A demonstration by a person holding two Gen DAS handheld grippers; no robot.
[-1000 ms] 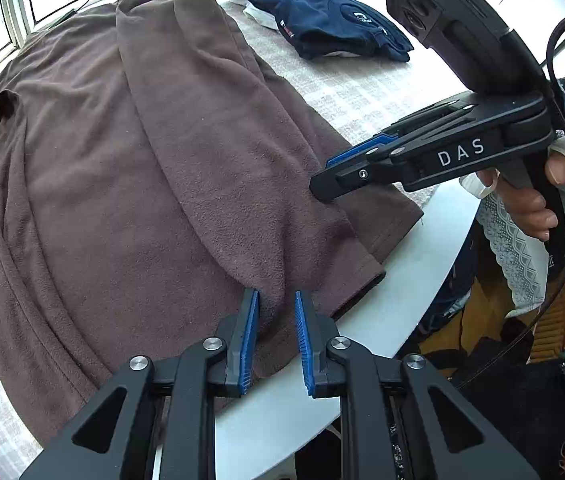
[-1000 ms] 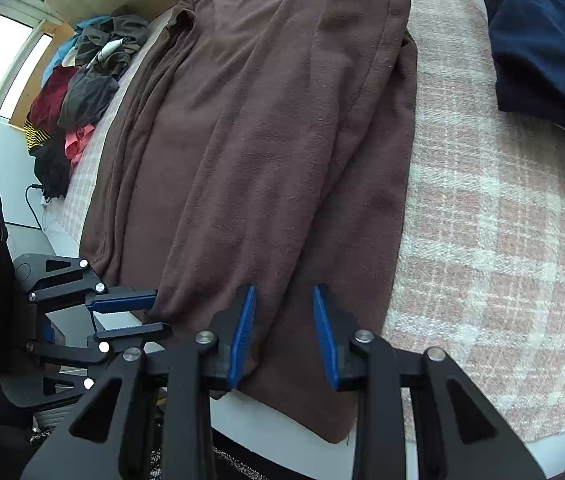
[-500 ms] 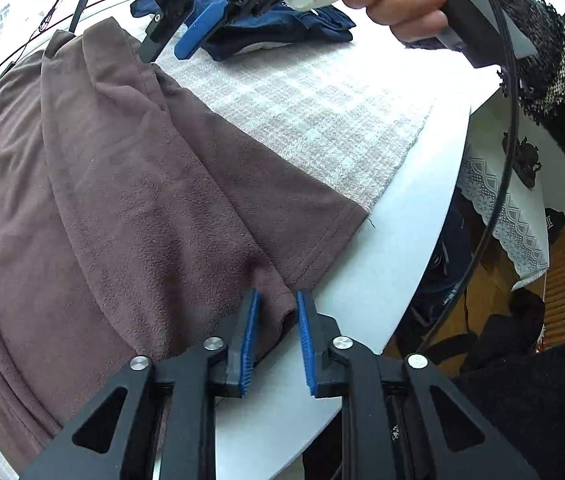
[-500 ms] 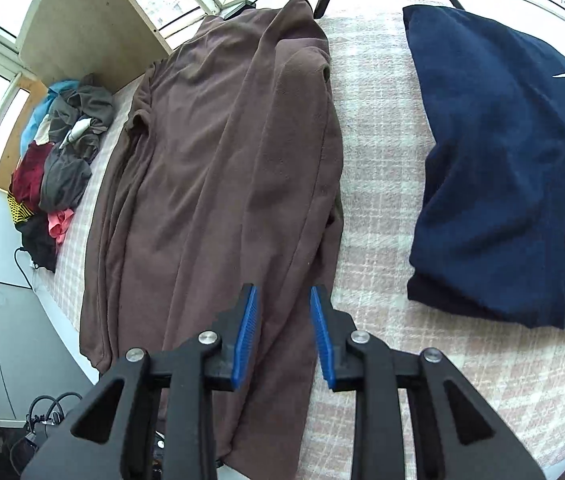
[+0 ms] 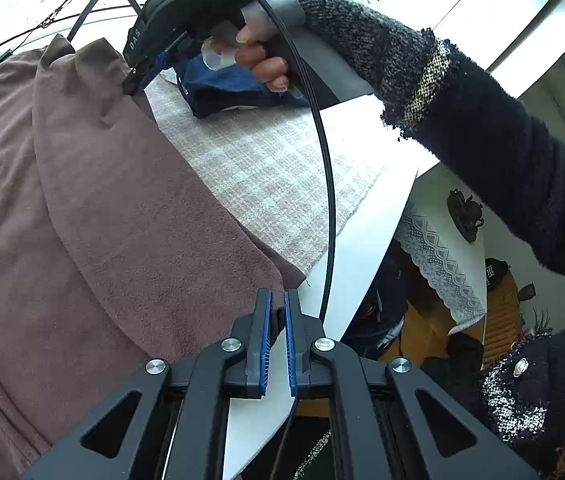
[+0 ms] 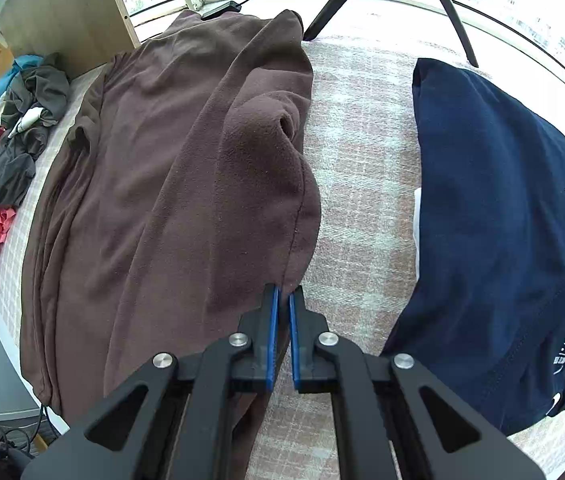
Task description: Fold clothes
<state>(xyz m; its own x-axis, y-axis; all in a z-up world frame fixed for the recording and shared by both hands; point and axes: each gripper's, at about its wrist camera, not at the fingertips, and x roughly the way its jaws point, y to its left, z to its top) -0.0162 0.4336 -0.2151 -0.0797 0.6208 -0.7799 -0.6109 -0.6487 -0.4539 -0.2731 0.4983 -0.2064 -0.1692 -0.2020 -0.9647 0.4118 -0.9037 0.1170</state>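
A brown fleece garment [image 5: 122, 208] lies lengthwise on the checked tablecloth [image 5: 266, 168], folded over along its length. My left gripper [image 5: 277, 300] is at its near hem corner by the table edge. Its jaws are closing, with the brown corner pinched between the blue pads. My right gripper [image 6: 283, 296] is farther up the garment's [image 6: 186, 184] right edge. Its jaws are closing too, with that folded edge between the pads and the fabric bunched up just beyond. In the left wrist view the right gripper [image 5: 130, 80] touches the far edge of the fold, held by a hand in a dark sleeve [image 5: 462, 112].
A folded navy shirt [image 6: 502, 220] lies on the checked cloth [image 6: 354, 160] to the right of the brown garment. A pile of mixed clothes [image 6: 10, 140] sits at the far left. Tripod legs [image 6: 454, 12] stand by the window. The white table edge [image 5: 362, 240] and a black cable [image 5: 330, 200] run close to my left gripper.
My right gripper moved from the near hem up along the garment's right edge and closed on it. My left gripper closed on the near hem corner and turned toward the table edge.
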